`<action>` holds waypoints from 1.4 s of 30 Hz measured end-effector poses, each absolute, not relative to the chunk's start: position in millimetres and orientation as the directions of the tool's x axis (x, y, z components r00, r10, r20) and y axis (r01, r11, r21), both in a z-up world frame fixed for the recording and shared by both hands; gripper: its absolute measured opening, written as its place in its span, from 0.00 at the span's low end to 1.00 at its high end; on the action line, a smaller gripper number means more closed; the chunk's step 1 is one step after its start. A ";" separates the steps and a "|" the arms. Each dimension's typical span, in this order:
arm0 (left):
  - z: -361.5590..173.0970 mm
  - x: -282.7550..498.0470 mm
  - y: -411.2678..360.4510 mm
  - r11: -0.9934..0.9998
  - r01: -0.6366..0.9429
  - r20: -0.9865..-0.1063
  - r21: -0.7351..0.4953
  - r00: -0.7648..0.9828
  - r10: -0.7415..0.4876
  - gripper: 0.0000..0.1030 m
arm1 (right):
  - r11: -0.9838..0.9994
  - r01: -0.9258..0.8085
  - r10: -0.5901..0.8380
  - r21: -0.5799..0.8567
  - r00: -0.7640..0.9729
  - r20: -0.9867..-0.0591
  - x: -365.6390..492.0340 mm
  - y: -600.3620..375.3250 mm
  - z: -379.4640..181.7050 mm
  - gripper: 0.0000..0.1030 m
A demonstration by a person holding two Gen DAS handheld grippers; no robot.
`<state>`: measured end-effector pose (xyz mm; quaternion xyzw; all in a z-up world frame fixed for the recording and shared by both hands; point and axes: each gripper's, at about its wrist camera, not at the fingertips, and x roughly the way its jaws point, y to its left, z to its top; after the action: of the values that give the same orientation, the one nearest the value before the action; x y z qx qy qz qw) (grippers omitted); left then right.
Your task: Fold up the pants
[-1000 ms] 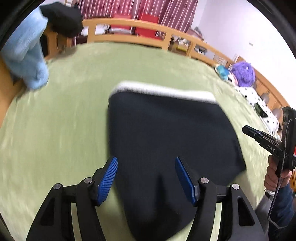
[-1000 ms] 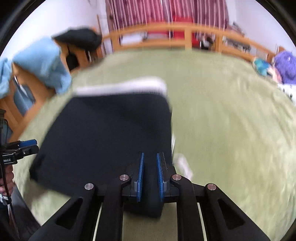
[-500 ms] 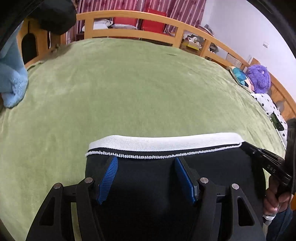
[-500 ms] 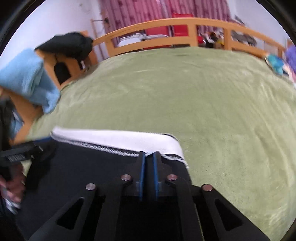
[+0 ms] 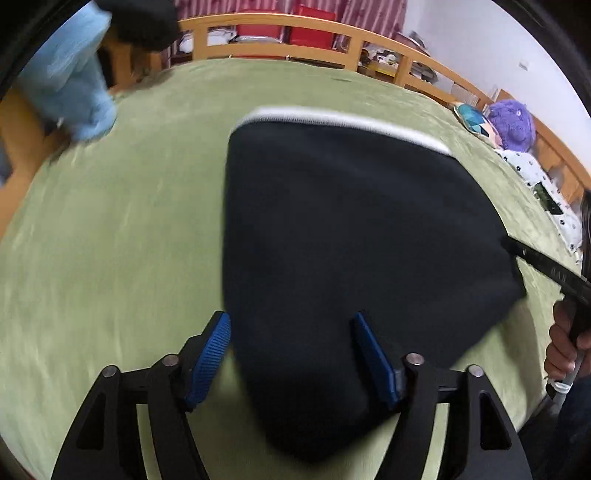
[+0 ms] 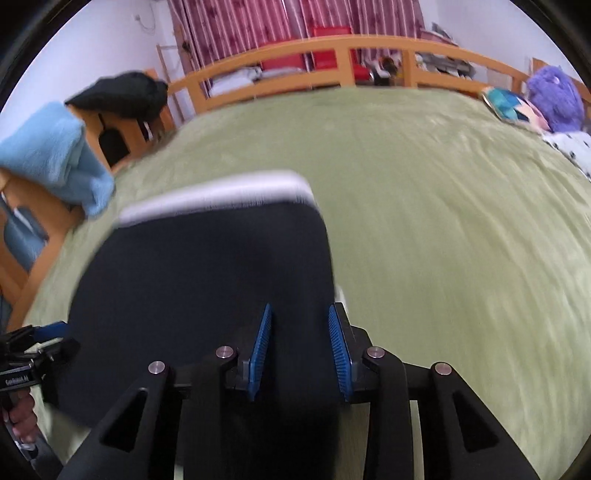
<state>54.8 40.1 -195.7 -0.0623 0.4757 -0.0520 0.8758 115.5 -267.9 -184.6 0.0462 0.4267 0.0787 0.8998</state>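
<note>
Left wrist view: your left gripper (image 5: 291, 354) fingers apart, right gripper (image 6: 300, 350) fingers apart; folded black pants (image 5: 351, 236) extend forward, waistband (image 5: 343, 123) far end.

The pants (image 5: 351, 236) are black with a white waistband (image 6: 218, 197). They lie on a plain moss-green bed cover (image 5: 110, 240). Both the left gripper (image 5: 291, 354) and the right gripper (image 6: 300, 347) are black, with bright blue ribbed pads on the fingers (image 6: 261, 347). The bed rail (image 6: 343, 51) is honey-coloured wood. A light blue towel (image 6: 55, 155) and a black garment (image 6: 122, 94) hang there. The plush toy (image 6: 556, 98) is purple, the curtains (image 6: 295, 22) striped red and white.
</note>
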 end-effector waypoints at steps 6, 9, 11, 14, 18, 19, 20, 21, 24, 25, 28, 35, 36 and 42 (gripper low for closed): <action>-145.6 9.3 42.6 0.983 -0.015 -0.774 -0.184 0.618 -0.135 0.65 | 0.991 -0.079 0.132 0.106 0.606 -0.785 55.8 -273.0 -162.9 0.27; -111.2 -4.4 31.7 0.982 -0.003 -0.737 -0.187 0.661 -0.138 0.66 | 0.991 -0.073 0.134 0.115 0.664 -0.736 32.2 -270.2 -125.1 0.27; -85.4 -17.4 19.9 0.987 0.001 -0.703 -0.162 0.701 -0.116 0.66 | 0.990 -0.084 0.142 0.118 0.696 -0.704 18.8 -265.6 -99.7 0.31; -55.7 -32.0 5.5 0.991 -0.002 -0.666 -0.135 0.741 -0.090 0.67 | 0.990 -0.090 0.141 0.112 0.752 -0.644 -0.1 -259.1 -61.6 0.45; -23.4 -36.9 -12.0 0.991 0.007 -0.645 -0.137 0.758 -0.094 0.73 | 0.991 -0.085 0.131 0.104 0.798 -0.588 -17.3 -254.8 -22.1 0.51; -18.5 -36.5 -14.7 0.992 0.009 -0.643 -0.128 0.761 -0.090 0.76 | 0.990 -0.083 0.132 0.110 0.803 -0.581 -20.9 -255.5 -13.2 0.54; -12.4 -36.9 -18.9 0.994 0.006 -0.639 -0.113 0.766 -0.077 0.77 | 0.989 -0.088 0.141 0.118 0.806 -0.576 -23.7 -256.3 -7.3 0.59; -8.2 -38.2 -22.0 0.994 0.000 -0.636 -0.105 0.769 -0.067 0.78 | 0.988 -0.096 0.151 0.124 0.807 -0.571 -25.5 -256.1 -1.7 0.61; 0.0 -37.5 -30.7 0.995 0.000 -0.623 -0.104 0.780 -0.065 0.81 | 0.992 -0.077 0.121 0.102 0.822 -0.556 -28.9 -257.1 5.5 0.67; 0.0 -38.9 -33.0 0.995 -0.001 -0.617 -0.096 0.785 -0.058 0.82 | 0.994 -0.058 0.100 0.092 0.823 -0.560 -30.0 -258.8 5.1 0.68; -9.5 -44.4 -36.0 0.998 0.006 -0.607 -0.061 0.793 -0.042 0.82 | 0.996 -0.057 0.084 0.065 0.800 -0.594 -31.1 -258.7 -4.3 0.68; -24.3 -47.1 -43.0 0.997 0.020 -0.623 -0.073 0.780 -0.061 0.82 | 0.998 -0.043 0.057 0.038 0.814 -0.578 -45.7 -256.4 -24.4 0.96; -25.1 -46.8 -46.2 0.997 0.024 -0.625 -0.067 0.778 -0.061 0.82 | 0.999 -0.044 0.054 0.031 0.811 -0.582 -46.5 -256.5 -26.0 0.97; -31.6 -45.2 -54.9 0.997 0.028 -0.641 -0.073 0.765 -0.069 0.83 | 0.999 -0.020 0.033 0.029 0.802 -0.597 -45.9 -260.4 -32.6 0.98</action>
<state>-45.2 -54.9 -31.6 -0.0293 0.3420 -0.0259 0.9389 -45.9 -260.4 -32.6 0.0108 0.3146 0.0140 0.9491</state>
